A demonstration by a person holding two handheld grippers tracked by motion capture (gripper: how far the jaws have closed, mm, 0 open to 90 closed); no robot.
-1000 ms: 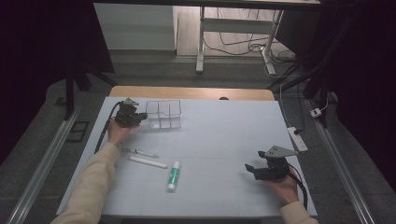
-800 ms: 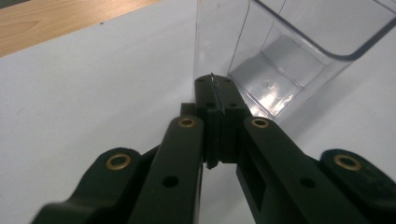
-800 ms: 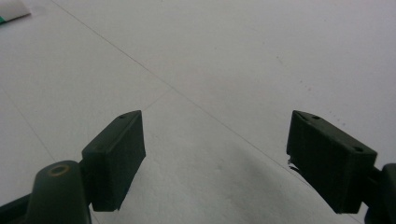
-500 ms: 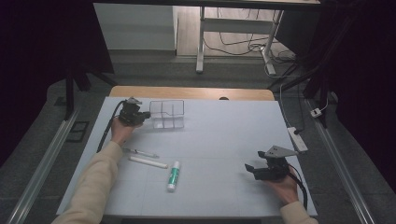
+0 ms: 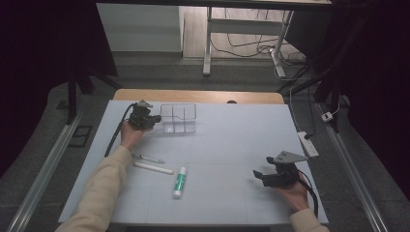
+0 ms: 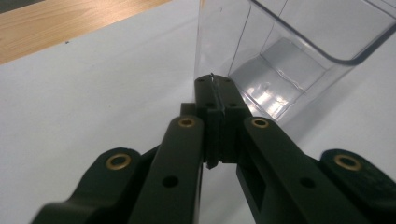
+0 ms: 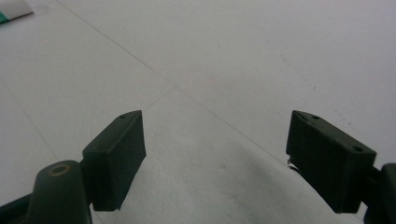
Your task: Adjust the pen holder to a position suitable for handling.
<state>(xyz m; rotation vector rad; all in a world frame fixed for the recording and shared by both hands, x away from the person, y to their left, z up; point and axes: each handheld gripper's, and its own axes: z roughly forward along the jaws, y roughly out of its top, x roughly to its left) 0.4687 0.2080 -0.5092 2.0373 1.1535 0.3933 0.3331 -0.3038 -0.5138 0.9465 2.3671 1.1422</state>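
Note:
A clear plastic box (image 5: 178, 118) with compartments stands at the back left of the white table (image 5: 232, 140). My left gripper (image 5: 158, 118) is at its left side, shut on the box's thin wall. In the left gripper view the black jaws meet on the edge of the clear plastic box (image 6: 289, 60), pinched at my left gripper (image 6: 217, 84). Held in a hand at the front right, my right gripper (image 5: 257, 175) points left. Seen in its own view, the right gripper (image 7: 217, 149) is open over bare table with nothing between its pads.
A white and green tube (image 5: 180, 181) lies at the front middle, its end also at the corner of the right gripper view as the tube (image 7: 14, 10). A white stick (image 5: 153, 167) and a thin clear pen (image 5: 147, 158) lie beside it. A power strip (image 5: 308, 144) sits at the right edge.
The left gripper and the clear box have shifted slightly to the right together. The right gripper has stayed where it was.

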